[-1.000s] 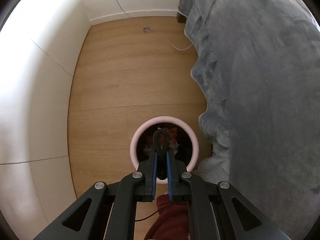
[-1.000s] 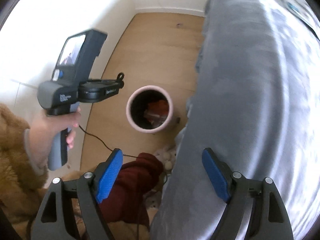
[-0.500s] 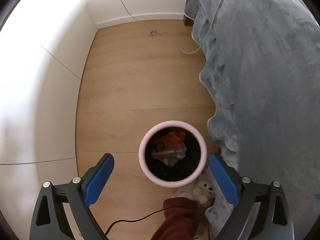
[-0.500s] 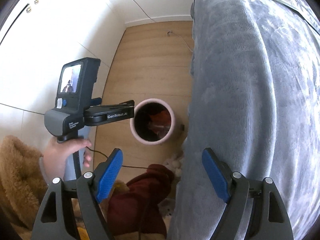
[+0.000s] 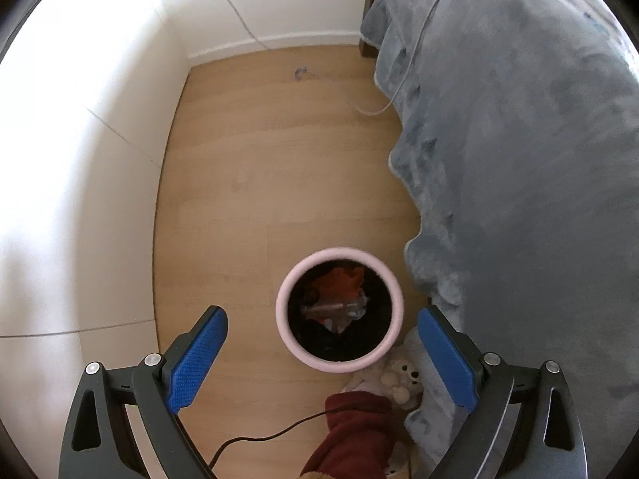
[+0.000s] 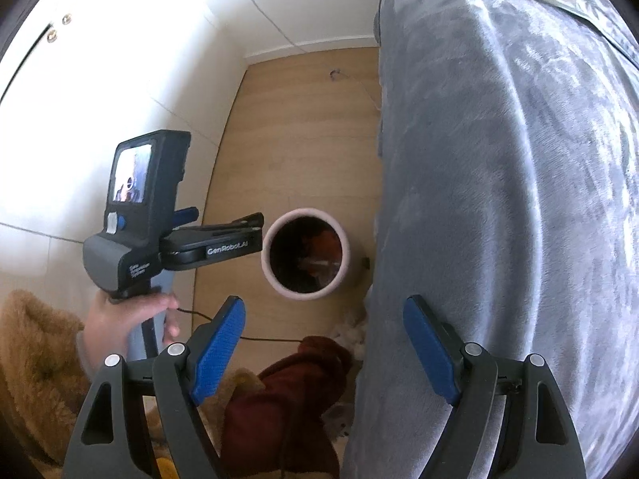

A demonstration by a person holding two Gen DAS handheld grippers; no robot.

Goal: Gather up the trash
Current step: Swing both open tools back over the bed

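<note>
A pink round bin [image 5: 284, 311] stands on the wood floor beside the bed; it also shows in the right wrist view [image 6: 270, 275]. Orange and clear wrappers [image 5: 339, 295] lie inside it. My left gripper [image 5: 321, 353] is open and empty, held above the bin. My right gripper [image 6: 325, 345] is open and empty, further back and above the bed edge. The left gripper's body [image 6: 159, 231] appears in the right wrist view, to the left of the bin.
A grey blanket [image 5: 519, 159] covers the bed on the right. A white wall [image 5: 80, 159] runs along the left. A white cable [image 5: 371, 109] lies on the floor at the back. A dark red slipper [image 5: 355, 431] and a small plush toy [image 5: 399, 375] lie near the bin.
My left gripper, shut on a dark item over the bin a second ago, has opened and risen; the item is gone from its jaws. The right gripper lifted slightly.
</note>
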